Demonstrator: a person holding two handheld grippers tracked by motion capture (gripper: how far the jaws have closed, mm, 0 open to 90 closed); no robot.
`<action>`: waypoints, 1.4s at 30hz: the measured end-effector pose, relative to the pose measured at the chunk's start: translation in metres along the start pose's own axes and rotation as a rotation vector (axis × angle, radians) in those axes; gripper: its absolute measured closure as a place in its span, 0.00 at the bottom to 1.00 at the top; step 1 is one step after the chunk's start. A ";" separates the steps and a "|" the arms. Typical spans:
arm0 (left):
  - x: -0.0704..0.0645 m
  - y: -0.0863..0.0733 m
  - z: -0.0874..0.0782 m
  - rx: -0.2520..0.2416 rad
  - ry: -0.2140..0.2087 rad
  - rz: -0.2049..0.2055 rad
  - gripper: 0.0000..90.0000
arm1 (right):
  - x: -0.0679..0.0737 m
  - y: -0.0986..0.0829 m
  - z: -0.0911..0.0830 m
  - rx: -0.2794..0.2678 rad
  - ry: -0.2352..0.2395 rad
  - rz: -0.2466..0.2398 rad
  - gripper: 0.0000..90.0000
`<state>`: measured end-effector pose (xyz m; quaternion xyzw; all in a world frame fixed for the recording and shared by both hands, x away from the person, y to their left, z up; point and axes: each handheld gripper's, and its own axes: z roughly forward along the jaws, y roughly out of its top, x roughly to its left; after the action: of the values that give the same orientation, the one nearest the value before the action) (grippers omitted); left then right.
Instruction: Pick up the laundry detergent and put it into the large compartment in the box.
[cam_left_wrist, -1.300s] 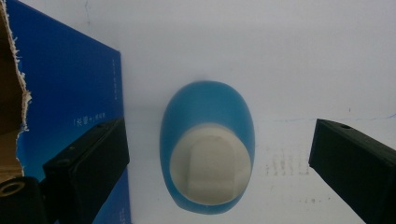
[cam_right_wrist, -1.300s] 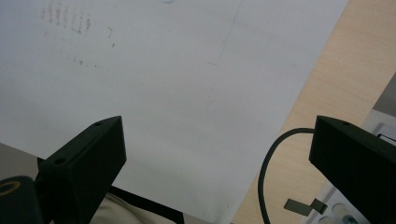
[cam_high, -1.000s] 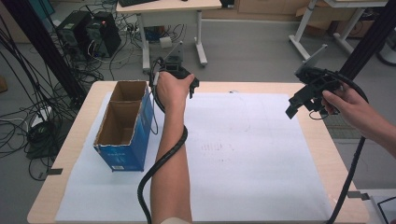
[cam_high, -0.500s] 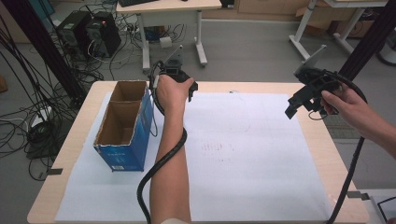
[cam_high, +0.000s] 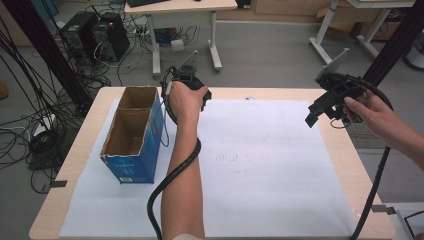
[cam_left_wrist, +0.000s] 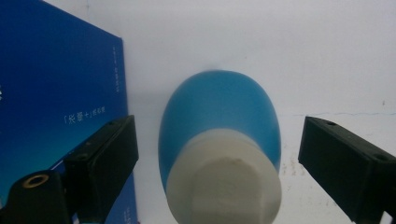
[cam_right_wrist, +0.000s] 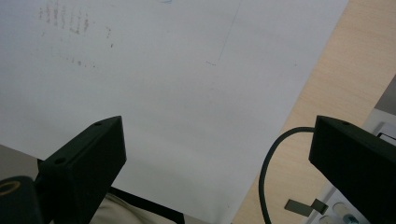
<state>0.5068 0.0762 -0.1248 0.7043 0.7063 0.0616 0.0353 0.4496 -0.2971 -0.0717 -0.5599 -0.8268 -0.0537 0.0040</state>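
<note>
From the high view, I am watching my left gripper (cam_high: 186, 85) hanging at the table's far edge, just beside the blue cardboard box (cam_high: 131, 137), while my right gripper (cam_high: 327, 102) is hovering well apart over the right side of the white paper sheet (cam_high: 270, 165). In the left gripper view, the jaws are standing wide apart around a blue bottle with a white cap (cam_left_wrist: 219, 144), not touching it, the box just beside it. In the right gripper view, the jaws are gaping over bare paper.
</note>
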 end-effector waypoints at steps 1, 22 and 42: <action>-0.001 0.000 0.000 -0.001 0.004 0.000 0.16 | 0.000 0.000 0.000 -0.001 0.000 0.001 0.04; -0.008 -0.008 0.006 -0.043 0.036 0.010 0.39 | -0.002 0.000 0.000 -0.006 0.007 0.006 0.04; 0.000 -0.016 0.006 -0.082 0.014 0.016 0.43 | -0.001 -0.001 -0.001 -0.009 0.006 0.001 0.04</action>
<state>0.4915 0.0762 -0.1330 0.7075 0.6978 0.0956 0.0587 0.4488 -0.2982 -0.0710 -0.5603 -0.8262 -0.0589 0.0039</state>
